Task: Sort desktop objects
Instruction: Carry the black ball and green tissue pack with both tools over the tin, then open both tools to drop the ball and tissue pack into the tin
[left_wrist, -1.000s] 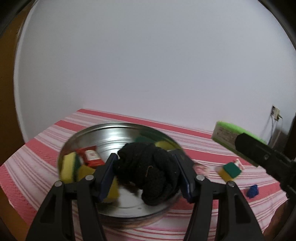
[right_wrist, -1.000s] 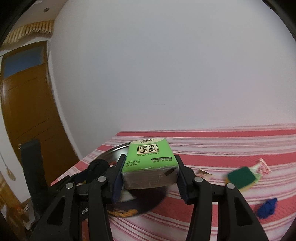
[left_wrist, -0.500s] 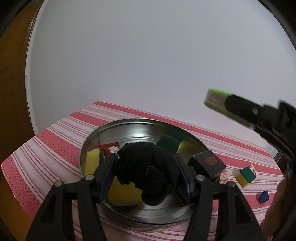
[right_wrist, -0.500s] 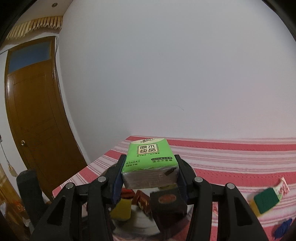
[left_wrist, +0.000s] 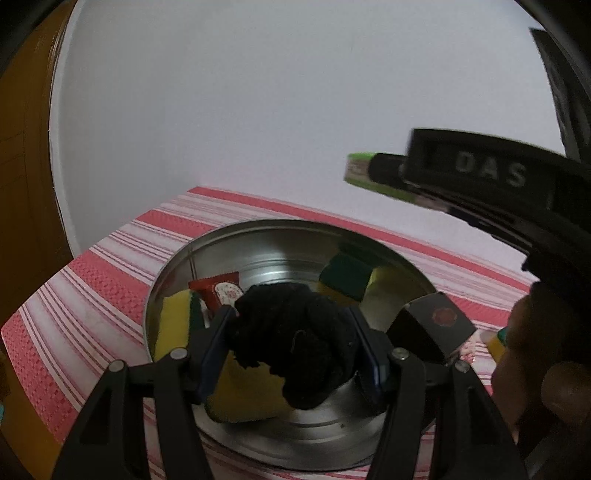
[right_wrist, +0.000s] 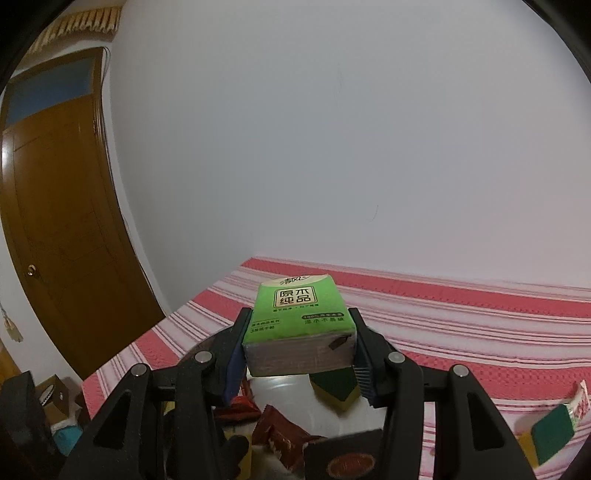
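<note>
My left gripper (left_wrist: 291, 354) is shut on a black bundle of cloth (left_wrist: 295, 339) and holds it just above a round metal tin (left_wrist: 258, 236). The tin holds yellow-green sponges (left_wrist: 347, 277), a red snack packet (left_wrist: 218, 291) and a dark box (left_wrist: 432, 325) leaning on its right rim. My right gripper (right_wrist: 299, 350) is shut on a green tissue pack (right_wrist: 299, 321) and holds it over the tin; the pack also shows in the left wrist view (left_wrist: 362, 170), high at the right.
The table has a red and white striped cloth (right_wrist: 461, 325). A green-yellow sponge (right_wrist: 550, 428) and a small packet (right_wrist: 578, 402) lie at the right. A wooden door (right_wrist: 55, 221) stands left of the table.
Both grippers have moved left over the tin with their loads. The right gripper with the tissue pack is now above the tin's contents, closer to the left one.
</note>
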